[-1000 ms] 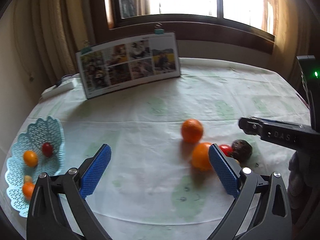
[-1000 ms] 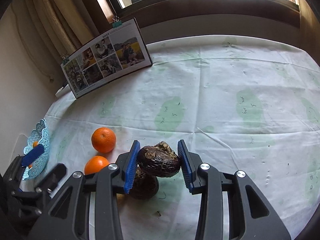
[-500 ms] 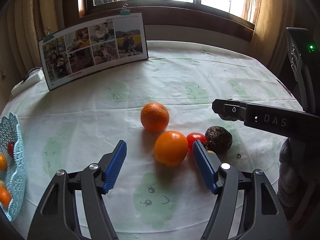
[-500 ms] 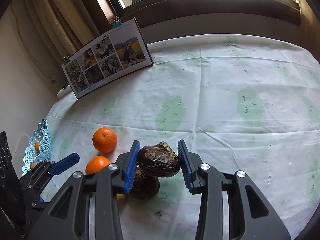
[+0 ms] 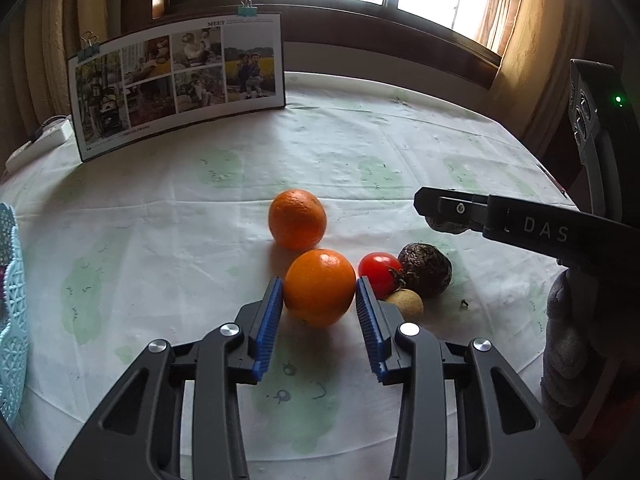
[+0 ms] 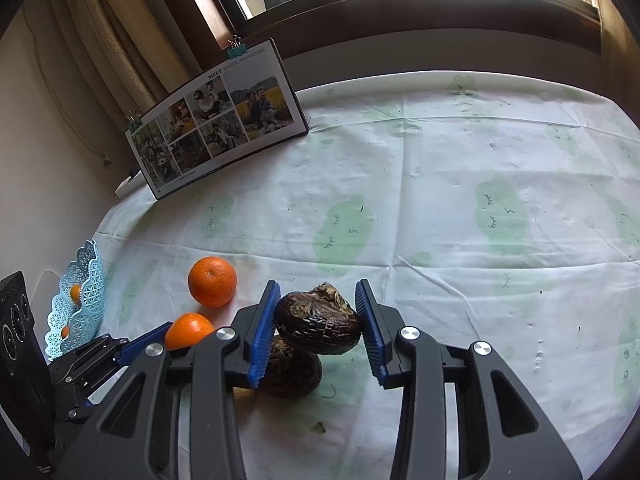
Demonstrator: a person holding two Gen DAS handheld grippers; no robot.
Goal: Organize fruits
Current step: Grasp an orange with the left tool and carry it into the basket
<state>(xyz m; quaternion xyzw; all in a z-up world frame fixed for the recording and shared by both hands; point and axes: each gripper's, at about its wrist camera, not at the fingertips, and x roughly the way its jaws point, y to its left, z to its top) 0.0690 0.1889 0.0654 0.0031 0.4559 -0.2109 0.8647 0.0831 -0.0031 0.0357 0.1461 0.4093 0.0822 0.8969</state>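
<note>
My left gripper (image 5: 318,292) has its blue pads against both sides of the near orange (image 5: 320,286), which rests on the tablecloth. A second orange (image 5: 297,219) sits just behind it. To the right lie a red tomato (image 5: 378,268), a dark wrinkled fruit (image 5: 426,268) and a small tan fruit (image 5: 405,304). My right gripper (image 6: 318,292) is shut on another dark wrinkled fruit (image 6: 318,322), held a little above the one on the table (image 6: 290,368). The light blue basket (image 6: 80,308) at the far left holds several small fruits.
A clipped photo board (image 5: 180,84) stands at the back of the round table (image 6: 480,200), and a white power strip (image 5: 36,144) lies to its left. The window sill runs behind. A gloved hand (image 5: 568,340) holds the right gripper.
My left gripper swung from the basket side to the fruit cluster and narrowed from wide open onto the near orange. The right gripper stayed still, holding its dark fruit.
</note>
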